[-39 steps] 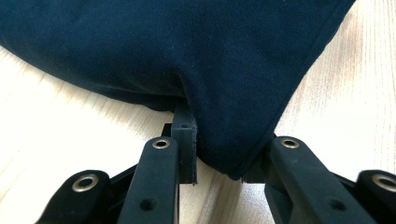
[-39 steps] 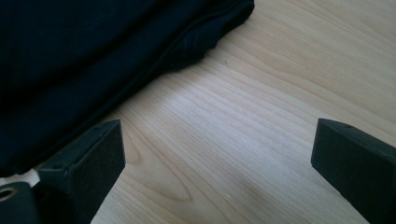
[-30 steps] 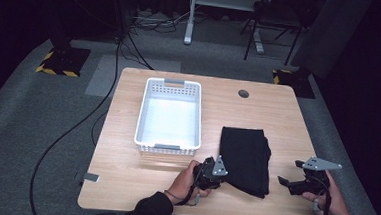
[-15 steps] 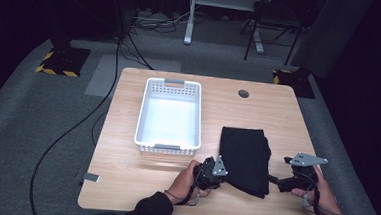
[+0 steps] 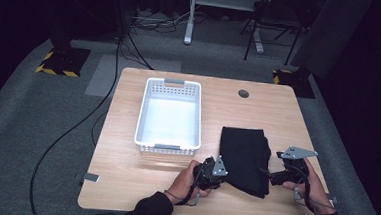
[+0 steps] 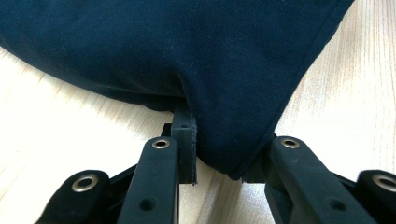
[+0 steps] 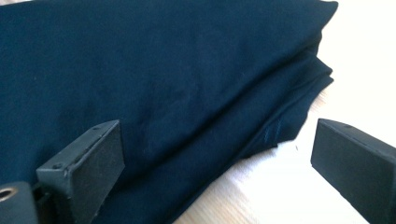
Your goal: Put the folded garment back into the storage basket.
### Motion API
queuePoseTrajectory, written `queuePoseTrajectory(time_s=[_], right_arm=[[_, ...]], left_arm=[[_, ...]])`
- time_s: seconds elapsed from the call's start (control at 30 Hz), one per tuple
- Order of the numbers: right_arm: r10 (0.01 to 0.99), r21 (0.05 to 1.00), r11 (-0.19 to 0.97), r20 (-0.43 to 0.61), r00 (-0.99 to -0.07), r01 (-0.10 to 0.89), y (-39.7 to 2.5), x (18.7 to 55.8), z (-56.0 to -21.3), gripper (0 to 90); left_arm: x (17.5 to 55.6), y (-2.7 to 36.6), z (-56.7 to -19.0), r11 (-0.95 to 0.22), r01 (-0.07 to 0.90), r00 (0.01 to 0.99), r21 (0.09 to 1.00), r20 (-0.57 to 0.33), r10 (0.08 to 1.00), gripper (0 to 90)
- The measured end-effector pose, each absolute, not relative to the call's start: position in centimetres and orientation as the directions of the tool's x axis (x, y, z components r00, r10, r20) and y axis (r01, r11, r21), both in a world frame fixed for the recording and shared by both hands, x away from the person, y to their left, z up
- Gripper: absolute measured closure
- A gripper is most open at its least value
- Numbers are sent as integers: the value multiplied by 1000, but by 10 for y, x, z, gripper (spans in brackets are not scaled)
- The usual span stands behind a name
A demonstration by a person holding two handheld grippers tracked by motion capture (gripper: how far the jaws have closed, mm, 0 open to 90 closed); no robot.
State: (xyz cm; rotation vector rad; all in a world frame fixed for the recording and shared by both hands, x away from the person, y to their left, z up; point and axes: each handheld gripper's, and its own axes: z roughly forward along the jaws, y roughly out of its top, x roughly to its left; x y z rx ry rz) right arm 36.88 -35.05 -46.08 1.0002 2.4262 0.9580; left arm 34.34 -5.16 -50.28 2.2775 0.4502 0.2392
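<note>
left gripper (image 6: 217, 161) clenched on folded dark cloth (image 5: 244, 158) corner | right gripper (image 7: 224, 163) released, beside cloth | risk: one-sided lift unfolds it

Over the last second the right gripper (image 5: 274, 176) has travelled leftward across the worktop (image 5: 123, 183), from well off the right edge of the folded black cloth (image 5: 243, 158) to right against it. The person's right hand (image 5: 308, 187) came in with it, away from the worktop's right edge. In the right gripper view its jaws now stand wide apart at the cloth's folded edge (image 7: 187, 116), one jaw lying over the fabric, the other out over bare wood beside the fold.
</note>
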Motion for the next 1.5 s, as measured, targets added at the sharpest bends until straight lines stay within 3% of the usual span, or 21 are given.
queuePoseTrajectory(time_s=[0.93,1.5], right_arm=[[766,666,492,-23,-643,562,-337,397,-479,16],[787,649,420,87,-611,634,-338,408,-496,28]], left_arm=[[343,-52,-503,-629,243,920,739,30,390,719],[343,-52,-503,-630,239,922,739,31,386,715]])
